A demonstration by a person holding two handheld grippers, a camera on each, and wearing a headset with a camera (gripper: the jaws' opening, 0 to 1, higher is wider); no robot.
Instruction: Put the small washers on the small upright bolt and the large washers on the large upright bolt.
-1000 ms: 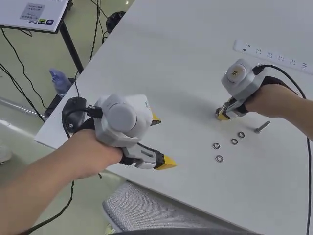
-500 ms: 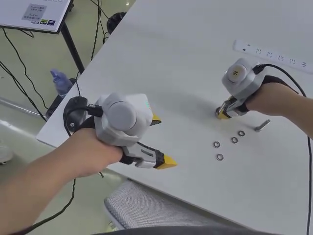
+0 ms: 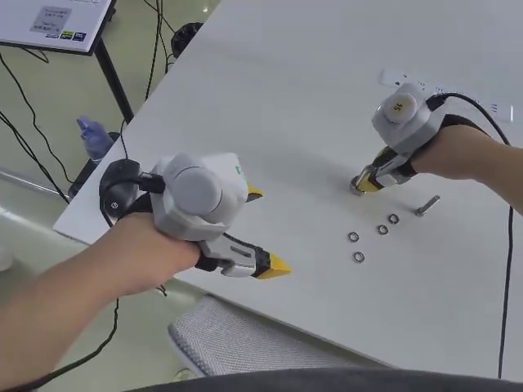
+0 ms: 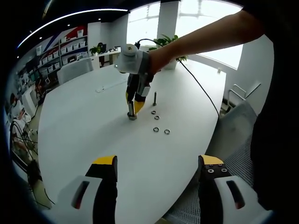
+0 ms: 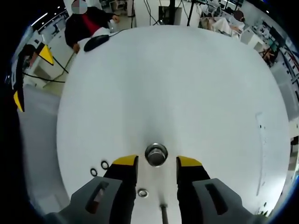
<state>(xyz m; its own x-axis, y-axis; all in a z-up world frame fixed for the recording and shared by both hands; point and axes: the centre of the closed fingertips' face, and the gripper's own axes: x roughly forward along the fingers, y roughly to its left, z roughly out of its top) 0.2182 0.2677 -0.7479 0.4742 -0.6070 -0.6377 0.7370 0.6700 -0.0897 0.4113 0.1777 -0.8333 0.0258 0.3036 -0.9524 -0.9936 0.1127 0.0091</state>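
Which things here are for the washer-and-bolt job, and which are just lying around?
For the job:
- four small washers
- thin bolt
- round metal part, between the right gripper's fingers

Just lying about:
- power strip
- blue bottle on the floor
- grey chair

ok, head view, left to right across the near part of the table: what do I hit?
Left claw → washer pair → third washer → fourth washer → bolt.
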